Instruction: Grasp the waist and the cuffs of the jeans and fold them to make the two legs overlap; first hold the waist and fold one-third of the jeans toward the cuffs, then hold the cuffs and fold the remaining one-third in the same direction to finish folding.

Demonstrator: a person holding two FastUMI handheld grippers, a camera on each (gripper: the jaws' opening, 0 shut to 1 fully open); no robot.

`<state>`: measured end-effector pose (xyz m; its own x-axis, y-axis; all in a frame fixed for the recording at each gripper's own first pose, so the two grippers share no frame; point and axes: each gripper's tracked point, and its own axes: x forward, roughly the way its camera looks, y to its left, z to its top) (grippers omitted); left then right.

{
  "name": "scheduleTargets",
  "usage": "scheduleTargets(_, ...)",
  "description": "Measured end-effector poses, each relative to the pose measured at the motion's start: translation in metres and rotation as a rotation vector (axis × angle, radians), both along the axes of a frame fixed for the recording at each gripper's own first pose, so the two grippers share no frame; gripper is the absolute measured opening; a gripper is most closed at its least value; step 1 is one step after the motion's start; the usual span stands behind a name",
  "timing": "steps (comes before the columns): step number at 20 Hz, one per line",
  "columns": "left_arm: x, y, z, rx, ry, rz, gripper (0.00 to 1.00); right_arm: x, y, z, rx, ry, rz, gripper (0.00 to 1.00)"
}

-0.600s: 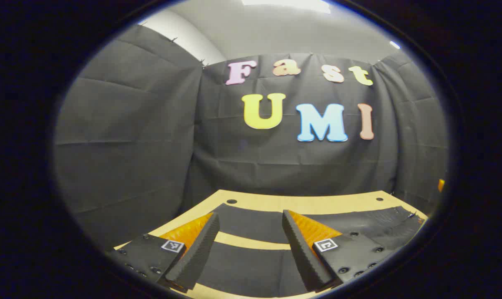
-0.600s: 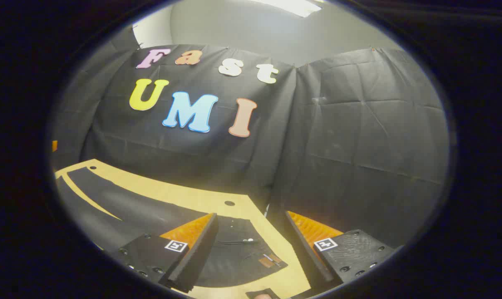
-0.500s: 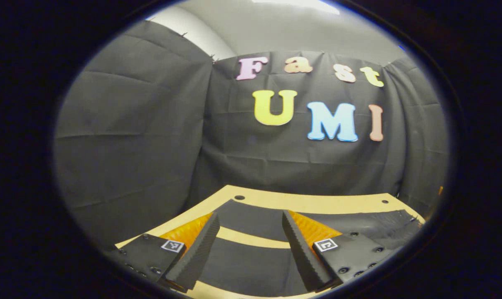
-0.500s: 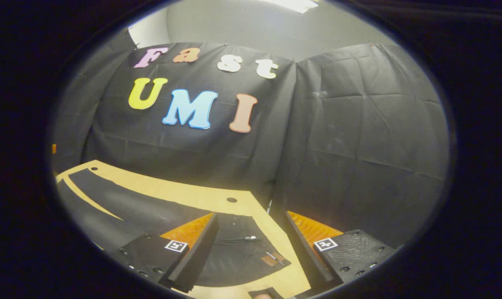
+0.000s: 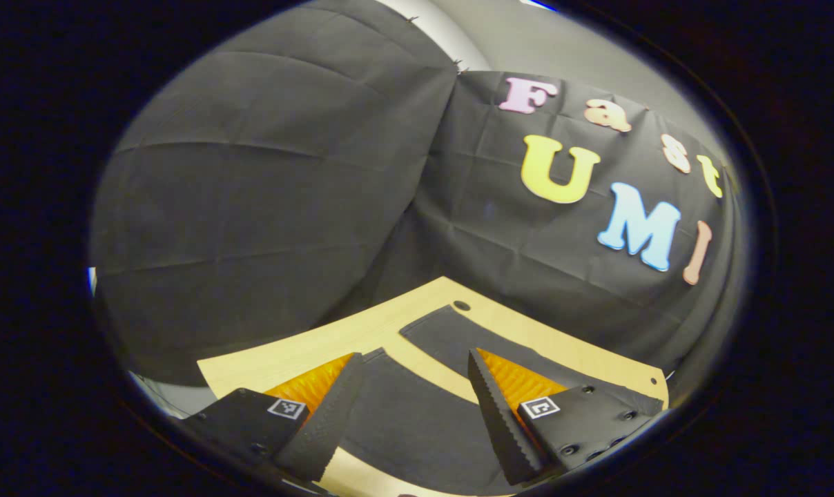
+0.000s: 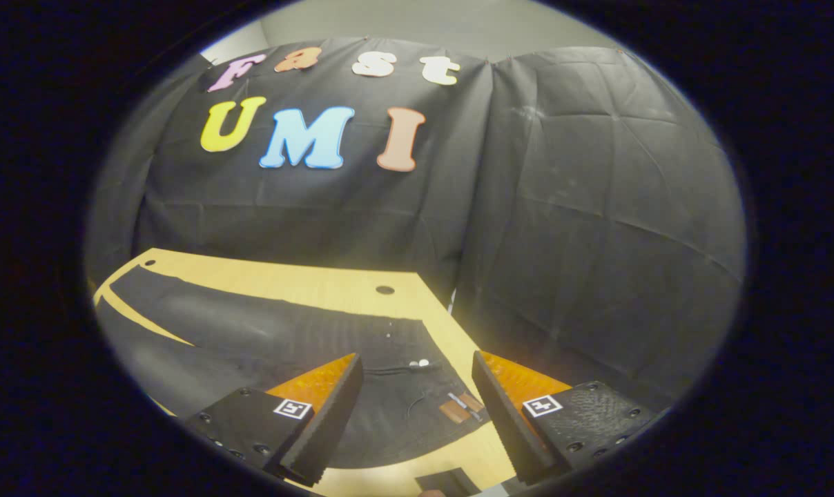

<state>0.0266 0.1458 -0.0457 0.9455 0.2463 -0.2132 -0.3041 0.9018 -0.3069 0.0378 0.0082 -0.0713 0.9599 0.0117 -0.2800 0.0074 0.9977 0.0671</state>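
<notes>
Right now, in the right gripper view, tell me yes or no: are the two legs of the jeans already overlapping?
No: the jeans lie flat on the table, a wedge of bare wood between their legs.

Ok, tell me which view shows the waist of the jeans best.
Right gripper view: the waist, with its button and tags, lies flat between the open jaws. Left gripper view shows the spread legs instead, cuffs toward the wall.

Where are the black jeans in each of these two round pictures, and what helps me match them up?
Left gripper view: the jeans lie low in the middle, two legs parted by a strip of table, between the left claw fingers.
Right gripper view: the jeans spread across the lower left, waist end between the right claw fingers.
Shared landmark: the wooden table with its round hole.
</notes>
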Motion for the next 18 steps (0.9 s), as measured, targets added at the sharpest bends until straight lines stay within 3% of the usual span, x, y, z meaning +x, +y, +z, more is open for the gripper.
scheduleTargets(3,0.003,0.016,-0.024,-0.071,0.061,0.025,0.97,0.006,0.015,-0.022,0.102,0.114,-0.017,0.95)
scheduleTargets(9,-0.007,0.047,-0.089,-0.317,0.209,0.125,0.98,-0.001,0.016,-0.068,0.354,0.344,-0.097,0.95)
scheduleTargets(12,-0.014,0.058,-0.108,-0.399,0.256,0.165,1.0,-0.003,0.01,-0.086,0.463,0.413,-0.135,0.95)
scheduleTargets(13,-0.015,0.061,-0.115,-0.423,0.271,0.18,0.98,-0.003,0.007,-0.09,0.487,0.435,-0.147,1.0)
scheduleTargets(14,-0.015,0.062,-0.12,-0.447,0.286,0.197,0.98,-0.006,0.007,-0.096,0.511,0.451,-0.158,0.95)
scheduleTargets(18,-0.023,0.067,-0.143,-0.547,0.338,0.247,1.0,-0.004,0.008,-0.107,0.629,0.519,-0.193,0.95)
